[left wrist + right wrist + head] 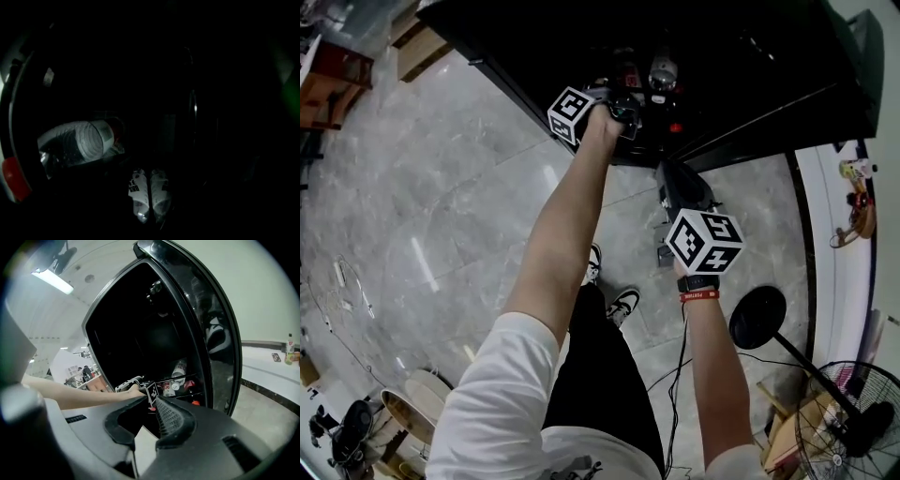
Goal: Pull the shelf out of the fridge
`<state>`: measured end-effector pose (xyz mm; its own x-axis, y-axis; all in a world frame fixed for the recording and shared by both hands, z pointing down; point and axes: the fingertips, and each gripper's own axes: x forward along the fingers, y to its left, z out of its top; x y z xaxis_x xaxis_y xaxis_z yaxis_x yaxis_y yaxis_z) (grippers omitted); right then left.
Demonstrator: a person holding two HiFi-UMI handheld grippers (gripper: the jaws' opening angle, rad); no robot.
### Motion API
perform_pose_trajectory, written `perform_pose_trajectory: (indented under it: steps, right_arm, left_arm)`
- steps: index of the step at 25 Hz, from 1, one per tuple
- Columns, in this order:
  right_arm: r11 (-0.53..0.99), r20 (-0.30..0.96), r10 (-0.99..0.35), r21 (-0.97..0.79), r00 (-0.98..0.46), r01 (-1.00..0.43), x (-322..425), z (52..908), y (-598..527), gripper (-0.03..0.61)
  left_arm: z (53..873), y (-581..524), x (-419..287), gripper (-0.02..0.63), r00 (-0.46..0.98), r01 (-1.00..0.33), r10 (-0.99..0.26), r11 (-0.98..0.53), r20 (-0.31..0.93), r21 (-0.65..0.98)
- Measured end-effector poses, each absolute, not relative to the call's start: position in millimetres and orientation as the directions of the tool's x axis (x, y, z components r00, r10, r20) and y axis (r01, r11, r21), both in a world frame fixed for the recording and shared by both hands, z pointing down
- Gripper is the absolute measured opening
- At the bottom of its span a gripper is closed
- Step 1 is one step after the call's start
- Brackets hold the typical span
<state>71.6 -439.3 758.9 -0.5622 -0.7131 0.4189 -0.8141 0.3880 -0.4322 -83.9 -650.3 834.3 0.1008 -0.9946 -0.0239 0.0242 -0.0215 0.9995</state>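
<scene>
Bottles (151, 193) crowd the fridge (750, 66) interior — floor (441, 187) before it lies open.

Black fridge (750, 84) across far side, interior dark. Bottle (663, 71) with pale cap and red items visible on shelf level inside. Left gripper (626, 105) reaches into fridge opening, marker cube at near-left of it, left arm outstretched. Right gripper (670, 176) outside fridge, nearer and to right, just in front of fridge's lower edge. Red wristband (699, 295) on right wrist. Grey marble floor (441, 206). Sneakers (622, 303) below arms. Floor fan (848, 422) near right. Wooden furniture (333, 80) far left.
</scene>
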Motion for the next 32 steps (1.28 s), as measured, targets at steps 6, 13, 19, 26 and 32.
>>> perform_pose_trajectory:
  steps: [6, 13, 19, 26, 32]
  right_arm:
    - [0.362, 0.404, -0.727, -0.462, -0.556, -0.81, 81.0, 767.4, -451.4, 0.063]
    - [0.301, 0.389, -0.743, -0.532, -0.544, -0.791, 82.2, 783.1, -455.0, 0.061]
    - [0.254, 0.368, -0.758, -0.595, -0.539, -0.763, 86.4, 786.4, -454.9, 0.058]
    - [0.254, 0.385, -0.753, -0.577, -0.533, -0.776, 88.2, 786.8, -441.5, 0.057]
    - [0.259, 0.378, -0.753, -0.582, -0.538, -0.771, 87.5, 778.1, -436.9, 0.055]
  left_arm:
    - [828.0, -656.9, -82.6, 0.095, 0.127, -0.202, -0.99, -0.093, -0.068, 0.975]
    - [828.9, -645.8, -80.2, 0.044, 0.055, -0.051, -0.981, -0.189, -0.186, 0.981]
    - [829.7, -642.4, -77.0, 0.043, 0.064, -0.069, -0.982, -0.18, -0.176, 0.981]
    - [825.3, -631.3, -81.1, 0.043, 0.067, -0.065, -0.981, -0.188, -0.184, 0.98]
    - [822.6, -621.4, -81.0, 0.043, 0.075, -0.067, -0.98, -0.19, -0.184, 0.98]
